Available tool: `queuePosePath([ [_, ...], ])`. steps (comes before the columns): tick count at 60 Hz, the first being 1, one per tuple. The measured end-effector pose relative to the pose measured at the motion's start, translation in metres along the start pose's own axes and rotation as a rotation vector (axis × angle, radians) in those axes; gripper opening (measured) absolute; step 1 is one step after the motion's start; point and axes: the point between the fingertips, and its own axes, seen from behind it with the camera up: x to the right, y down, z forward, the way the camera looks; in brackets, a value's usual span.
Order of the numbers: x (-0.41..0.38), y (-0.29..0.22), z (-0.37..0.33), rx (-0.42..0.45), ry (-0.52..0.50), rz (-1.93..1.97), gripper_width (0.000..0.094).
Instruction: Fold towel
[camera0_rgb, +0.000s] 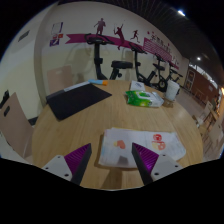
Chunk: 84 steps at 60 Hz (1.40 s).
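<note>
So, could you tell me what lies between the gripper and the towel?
Nothing: in the gripper view the open gripper hangs just short of the towel, with only bare wooden table around.

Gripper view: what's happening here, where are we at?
A person's hand-held gripper hovers open above a wooden table. The towel, white with orange marks, lies on the table just ahead of the fingers and between them; nothing is gripped. Beyond it sit a green-topped pack, a white cup and a black mat. No fold is visibly under way.
</note>
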Motion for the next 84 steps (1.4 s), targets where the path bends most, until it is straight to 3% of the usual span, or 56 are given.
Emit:
queuePosePath([
  [13,-0.008,0.006,0.043,-0.013,-0.006,-0.038,0.0780],
  [17,-0.017,0.007,0.047,-0.016,-0.036,-0.048,0.0389],
  [20,-0.006,0.009,0.047,-0.018,0.016,-0.065,0.0096],
  [21,-0.003,0.010,0.047,-0.022,0.033,-0.072,0.0044],
  [26,-0.006,0.009,0.047,-0.050,0.020,-0.072,0.0029],
  [34,-0.030,0.004,0.033,-0.123,-0.153,0.059,0.0010],
  [45,0.008,-0.058,-0.016,-0.074,-0.242,0.185,0.0008],
  [55,0.101,-0.077,-0.028,-0.055,-0.188,0.232,0.0012],
  [71,0.207,-0.020,0.021,-0.101,-0.025,0.120,0.0022],
  [84,0.231,0.010,0.046,-0.133,0.003,0.050,0.0043],
])
